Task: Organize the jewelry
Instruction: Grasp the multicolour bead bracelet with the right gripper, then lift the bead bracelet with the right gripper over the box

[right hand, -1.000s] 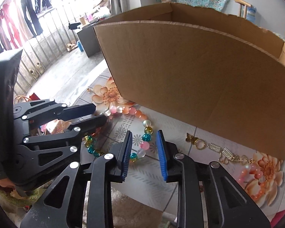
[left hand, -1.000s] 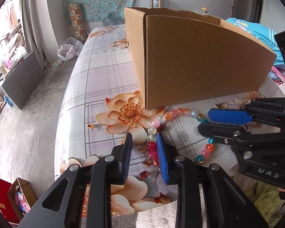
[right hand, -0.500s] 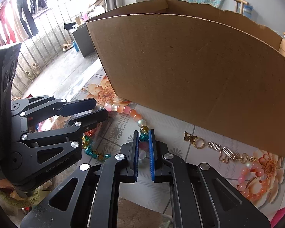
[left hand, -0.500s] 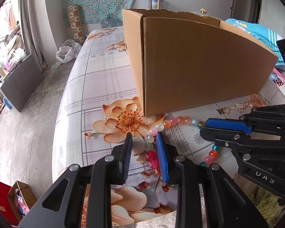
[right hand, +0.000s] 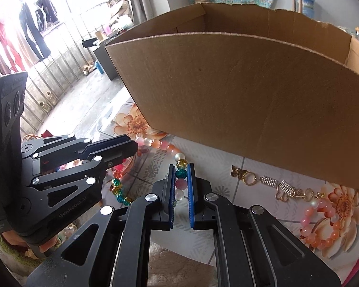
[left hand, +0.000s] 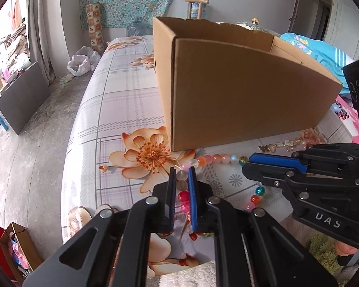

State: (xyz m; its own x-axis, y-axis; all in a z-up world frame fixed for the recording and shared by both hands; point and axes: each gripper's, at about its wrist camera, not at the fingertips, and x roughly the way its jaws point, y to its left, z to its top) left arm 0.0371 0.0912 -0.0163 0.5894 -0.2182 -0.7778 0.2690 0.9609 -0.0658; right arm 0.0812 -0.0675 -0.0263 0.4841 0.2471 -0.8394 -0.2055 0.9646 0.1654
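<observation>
A necklace of coloured beads [left hand: 215,159] lies looped on the flowered tablecloth in front of an open cardboard box [left hand: 239,95]. My left gripper [left hand: 181,175] is shut on the necklace's left side, with beads between its pads. My right gripper [right hand: 181,173] is shut on the necklace's right side [right hand: 180,174]; it also shows at the right of the left wrist view [left hand: 247,165]. The box [right hand: 239,95] stands just behind the necklace.
A gold charm chain [right hand: 270,183] and a pink and orange bead bracelet [right hand: 323,224] lie on the table to the right, by the box's front wall. The table's left edge [left hand: 69,155] drops to a concrete floor.
My right gripper closed on the bead necklace first, then my left gripper closed on its other side. Both views now sit a little higher over the box.
</observation>
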